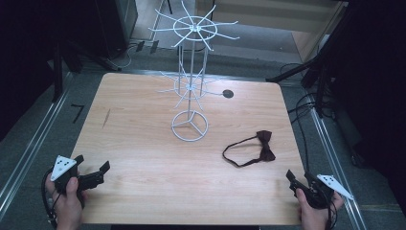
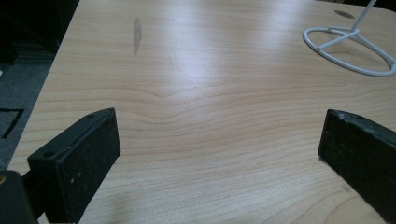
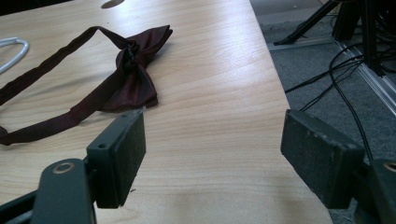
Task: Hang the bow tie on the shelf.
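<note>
Both grippers wait wide open and empty at the table's near corners, left gripper (image 1: pixel 93 175) at 7 o'clock, right gripper (image 1: pixel 300 181) at 5 o'clock, nearest the bow tie (image 1: pixel 265 145) lying flat at 4 o'clock; the white wire rack (image 1: pixel 190 86) stands centre, its arms bare, probably meant for hanging it

The counter (image 1: pixel 143 158) lay bare across the left half and lower middle of the high view, open for passage. A white wire rack (image 1: pixel 190 72) rose at upper centre, its arms spreading wide overhead. A dark bow tie (image 1: pixel 264 145) with looped strap blocked the lower right.
</note>
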Demonstrator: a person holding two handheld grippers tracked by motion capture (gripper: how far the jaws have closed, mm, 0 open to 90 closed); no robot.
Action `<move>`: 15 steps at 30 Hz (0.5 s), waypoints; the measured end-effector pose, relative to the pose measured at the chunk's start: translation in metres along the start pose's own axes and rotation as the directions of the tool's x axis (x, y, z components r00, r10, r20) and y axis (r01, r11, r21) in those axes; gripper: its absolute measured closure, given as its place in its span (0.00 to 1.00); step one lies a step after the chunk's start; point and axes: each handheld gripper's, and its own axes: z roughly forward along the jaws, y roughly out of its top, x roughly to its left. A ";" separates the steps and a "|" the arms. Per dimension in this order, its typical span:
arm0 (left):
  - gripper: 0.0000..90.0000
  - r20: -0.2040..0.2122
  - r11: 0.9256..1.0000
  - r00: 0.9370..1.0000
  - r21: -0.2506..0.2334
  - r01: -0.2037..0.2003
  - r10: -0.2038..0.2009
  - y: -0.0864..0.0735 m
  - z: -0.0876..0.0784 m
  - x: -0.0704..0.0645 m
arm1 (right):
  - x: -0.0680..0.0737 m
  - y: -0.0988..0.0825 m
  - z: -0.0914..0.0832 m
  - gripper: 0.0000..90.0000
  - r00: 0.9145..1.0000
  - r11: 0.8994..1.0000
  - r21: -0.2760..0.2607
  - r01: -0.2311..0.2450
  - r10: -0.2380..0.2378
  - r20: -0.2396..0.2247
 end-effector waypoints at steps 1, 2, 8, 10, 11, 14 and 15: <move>0.00 0.000 1.000 1.000 0.002 -0.003 0.003 0.000 0.000 0.000 | 0.000 0.000 0.000 0.25 1.000 1.000 0.000 0.002 -0.002 0.003; 0.00 0.000 1.000 1.000 0.002 -0.003 0.003 0.000 0.000 0.000 | 0.000 0.000 0.000 0.25 1.000 1.000 -0.002 0.003 -0.003 0.001; 0.00 -0.002 1.000 1.000 -0.001 -0.004 0.004 0.000 0.000 0.000 | 0.003 -0.001 -0.001 0.25 1.000 1.000 -0.001 0.028 -0.028 0.013; 0.00 -0.001 1.000 1.000 0.001 -0.004 0.004 0.000 0.000 0.000 | 0.005 0.001 -0.002 0.25 1.000 1.000 -0.001 0.028 -0.028 0.014; 0.00 -0.003 1.000 1.000 0.001 -0.009 0.009 0.000 0.000 -0.001 | 0.006 0.002 -0.002 0.25 1.000 1.000 -0.001 0.027 -0.027 0.012; 0.00 -0.004 1.000 1.000 0.001 -0.008 0.008 0.000 0.000 -0.001 | 0.008 0.005 -0.003 0.25 0.999 1.000 0.006 0.028 -0.028 0.015; 0.00 -0.004 1.000 1.000 0.002 -0.006 0.006 0.000 0.000 -0.001 | 0.010 0.006 -0.003 0.25 0.999 0.999 0.011 0.031 -0.031 0.016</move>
